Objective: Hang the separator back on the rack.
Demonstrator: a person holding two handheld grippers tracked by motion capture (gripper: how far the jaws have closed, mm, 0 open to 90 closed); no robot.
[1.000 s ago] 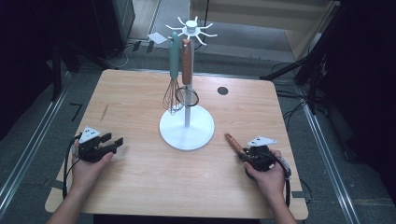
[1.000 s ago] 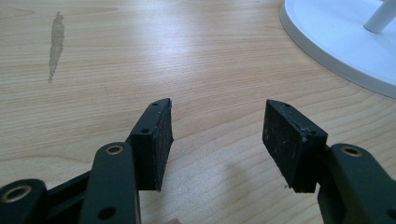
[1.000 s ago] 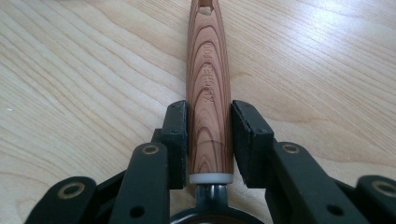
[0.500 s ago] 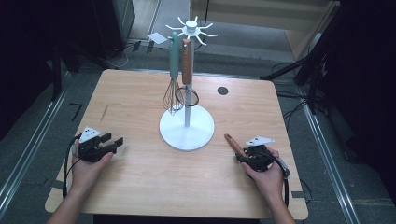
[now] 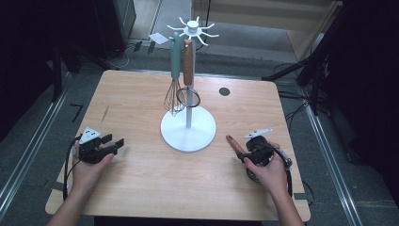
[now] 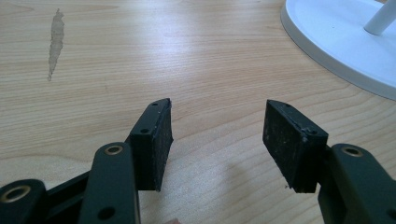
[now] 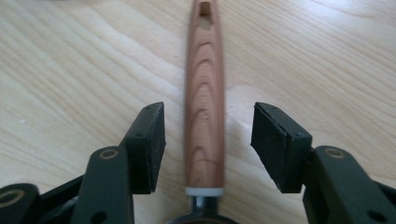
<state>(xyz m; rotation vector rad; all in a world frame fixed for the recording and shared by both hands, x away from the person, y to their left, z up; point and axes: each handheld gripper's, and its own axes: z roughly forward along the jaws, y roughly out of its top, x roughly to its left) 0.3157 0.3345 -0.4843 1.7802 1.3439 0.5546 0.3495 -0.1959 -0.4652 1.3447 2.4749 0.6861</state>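
The right hand-held gripper [image 7: 208, 144] is hovering low at the near right of the surface [image 5: 141, 188], its 2 jaws having just been opening; they are now standing apart on either side of the wooden-handled utensil [image 7: 204, 93], touching neither side of it. The utensil is lying flat on the surface, handle pointing away. At the near left, the left hand-held gripper [image 6: 217, 135] is sitting half-open with nothing between its jaws. Farther back, the white rack [image 5: 188, 129] is carrying a whisk [image 5: 174, 92] and a strainer [image 5: 188, 96].
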